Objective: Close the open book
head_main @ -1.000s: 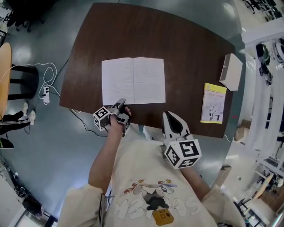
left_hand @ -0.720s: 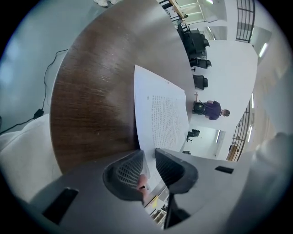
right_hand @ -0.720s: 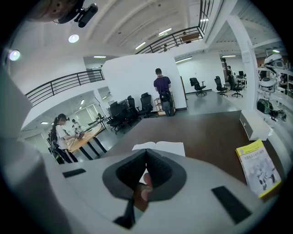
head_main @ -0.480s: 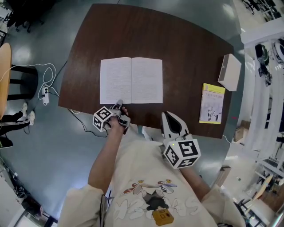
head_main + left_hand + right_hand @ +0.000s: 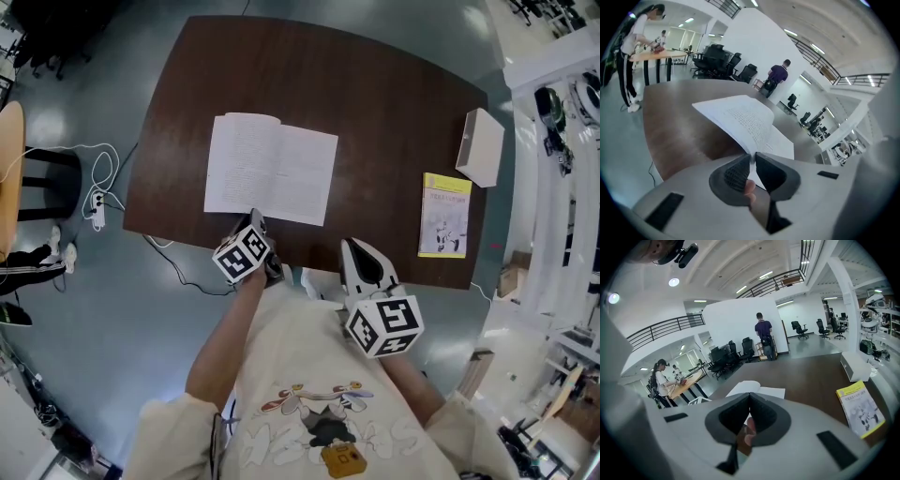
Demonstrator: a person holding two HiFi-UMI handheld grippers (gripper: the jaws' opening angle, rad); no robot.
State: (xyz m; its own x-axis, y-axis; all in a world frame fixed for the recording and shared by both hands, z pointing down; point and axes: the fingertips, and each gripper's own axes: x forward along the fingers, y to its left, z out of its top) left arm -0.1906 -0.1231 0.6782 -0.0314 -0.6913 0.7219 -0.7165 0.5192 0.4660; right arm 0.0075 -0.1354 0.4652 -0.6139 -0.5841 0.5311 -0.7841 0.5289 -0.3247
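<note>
Status: left hand-held gripper (image 5: pixel 255 217) (image 5: pixel 752 157) jaws have just been closing and now pinch the 6 o'clock edge of the open book (image 5: pixel 272 169) (image 5: pixel 745 122). The book's left leaf is lifted off the table (image 5: pixel 394 112), the right leaf lies flat. Book sits toward the table's 9 o'clock side. Right hand-held gripper (image 5: pixel 352 244) (image 5: pixel 749 397) is clenched on nothing, near the table's 6 o'clock edge. Yellow booklet (image 5: pixel 445 214) lies at the book's 3 o'clock.
</note>
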